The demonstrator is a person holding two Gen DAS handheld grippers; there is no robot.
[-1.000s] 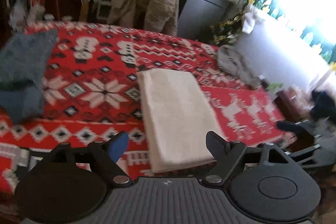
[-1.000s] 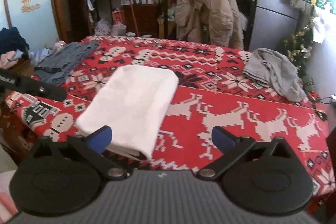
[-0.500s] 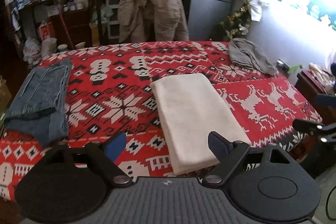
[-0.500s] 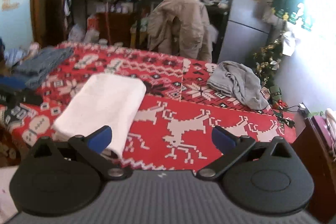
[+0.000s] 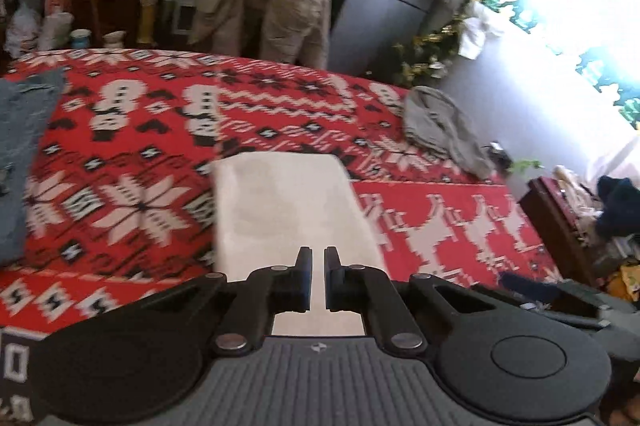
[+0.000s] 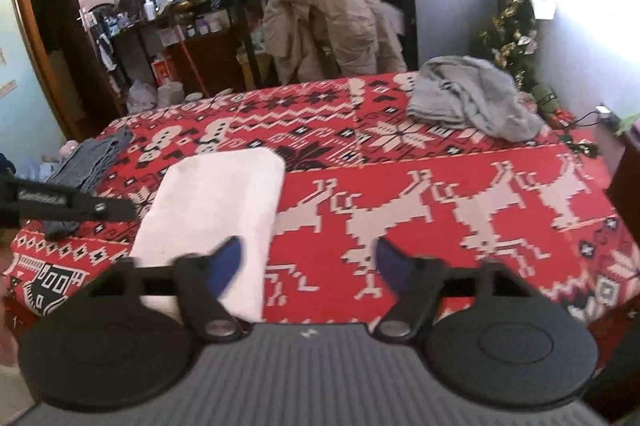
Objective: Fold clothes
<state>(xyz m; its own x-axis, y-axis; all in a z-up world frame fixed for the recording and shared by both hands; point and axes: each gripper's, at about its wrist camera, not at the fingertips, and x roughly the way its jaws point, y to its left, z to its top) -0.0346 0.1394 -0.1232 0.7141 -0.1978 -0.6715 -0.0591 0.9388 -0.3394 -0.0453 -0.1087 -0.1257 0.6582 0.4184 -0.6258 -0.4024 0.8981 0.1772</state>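
The left gripper (image 5: 317, 276) has its jaws pressed together with nothing pinched, right above the near end of the folded white cloth (image 5: 288, 210) on the red bed cover (image 5: 132, 154). The right gripper (image 6: 308, 262) has jaws half spread and closing on nothing; the cloth (image 6: 216, 202) lies beneath its left jaw.

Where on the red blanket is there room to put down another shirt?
The biggest bare patch is the reindeer strip, between the white cloth and the blanket's right edge, in front of the grey shirt. A smaller patch lies between the cloth and the jeans. The grippers crowd the near edge.
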